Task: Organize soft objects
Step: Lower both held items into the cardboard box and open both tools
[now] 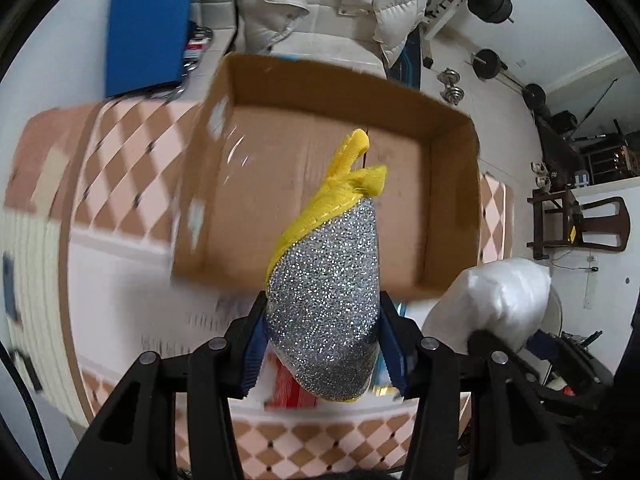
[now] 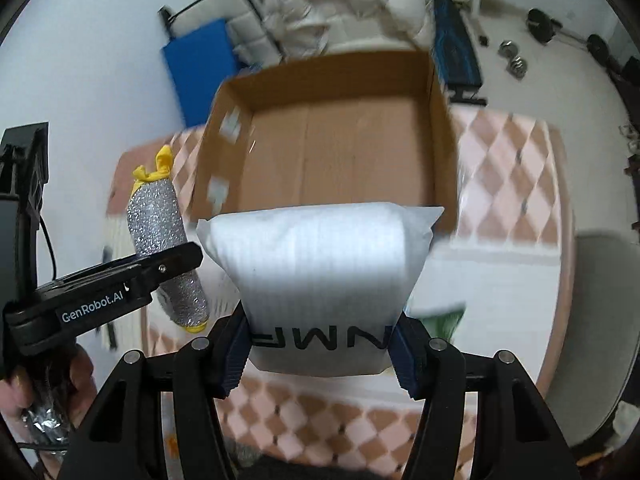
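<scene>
My left gripper (image 1: 324, 344) is shut on a silver glitter scrub sponge with yellow trim (image 1: 328, 292), held up in front of an open cardboard box (image 1: 452, 184). The sponge also shows in the right wrist view (image 2: 164, 236), left of the box (image 2: 440, 144). My right gripper (image 2: 320, 344) is shut on a soft white packet with black letters (image 2: 320, 264), held just before the box's near wall. The packet shows in the left wrist view (image 1: 500, 300) at the lower right. The box's inside looks empty.
The box stands on a round table with a pink checkered cloth (image 2: 512, 168). A red and white item (image 1: 288, 392) lies on the table under the sponge. A white down jacket (image 1: 332, 4), a blue mat (image 1: 148, 28) and weights (image 1: 492, 0) lie beyond the table.
</scene>
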